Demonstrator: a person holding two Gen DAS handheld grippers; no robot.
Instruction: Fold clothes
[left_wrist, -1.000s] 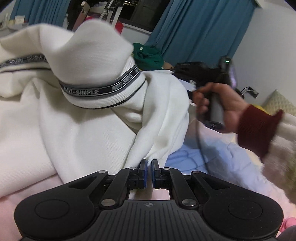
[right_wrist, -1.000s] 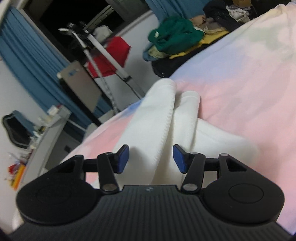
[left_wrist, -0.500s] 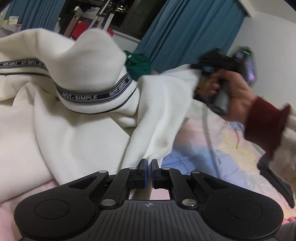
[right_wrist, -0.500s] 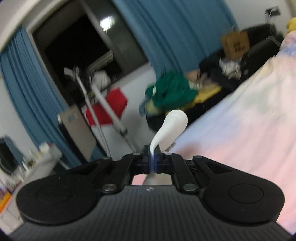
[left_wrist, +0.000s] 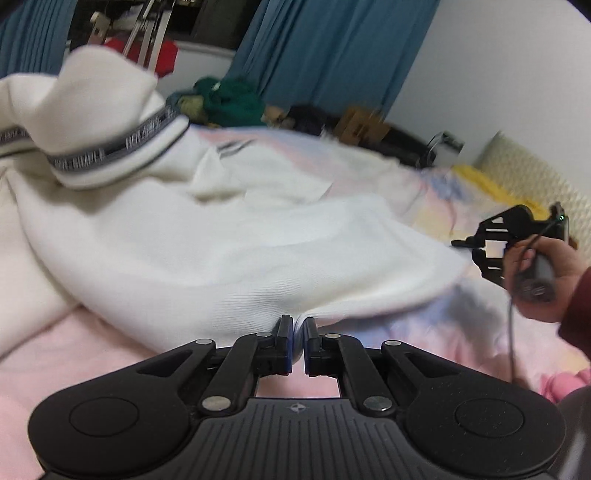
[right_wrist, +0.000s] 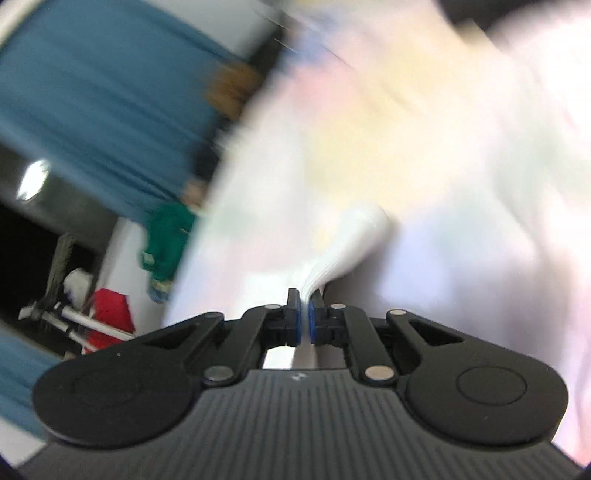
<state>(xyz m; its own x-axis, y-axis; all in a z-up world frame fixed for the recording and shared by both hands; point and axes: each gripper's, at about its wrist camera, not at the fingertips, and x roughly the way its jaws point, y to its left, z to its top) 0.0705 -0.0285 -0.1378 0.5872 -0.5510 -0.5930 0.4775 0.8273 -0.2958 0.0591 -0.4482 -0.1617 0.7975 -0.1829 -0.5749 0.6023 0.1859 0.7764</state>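
The bed (left_wrist: 66, 339), under a pink and pastel cover, fills the lower part of both views and runs back to a far edge lined with a pile of clothes, a green garment (left_wrist: 231, 101) among them; behind that hang blue curtains (left_wrist: 332, 51), and a pale wall closes the right side; bare cover lies open at the near left and at the right, around the person's hand.

The white sweater (left_wrist: 221, 243) lies spread across the middle of the bed, stretched low from the near edge out to the right; its upper part rises in a hump at the left, with a grey lettered band (left_wrist: 110, 147) running round it, the lettering too blurred to read; the sweater's left side runs out of the picture.

The left claw (left_wrist: 297, 326) is closed on the sweater's near hem, the cloth pinched between its blue pads; the right claw (right_wrist: 304, 304) is likewise closed on a thin fold of white cloth that fans out ahead of it; seen from the left camera, the right claw sits at the far right in the person's hand (left_wrist: 543, 277), with a dark red cuff (left_wrist: 578, 310) cut off by the frame, its tip against the sweater's right corner, though the pinch itself is too small to make out there.

The right wrist view is heavily smeared; the bed cover, the curtain and a red cloth (right_wrist: 110, 317) at lower left show only as streaks of colour.
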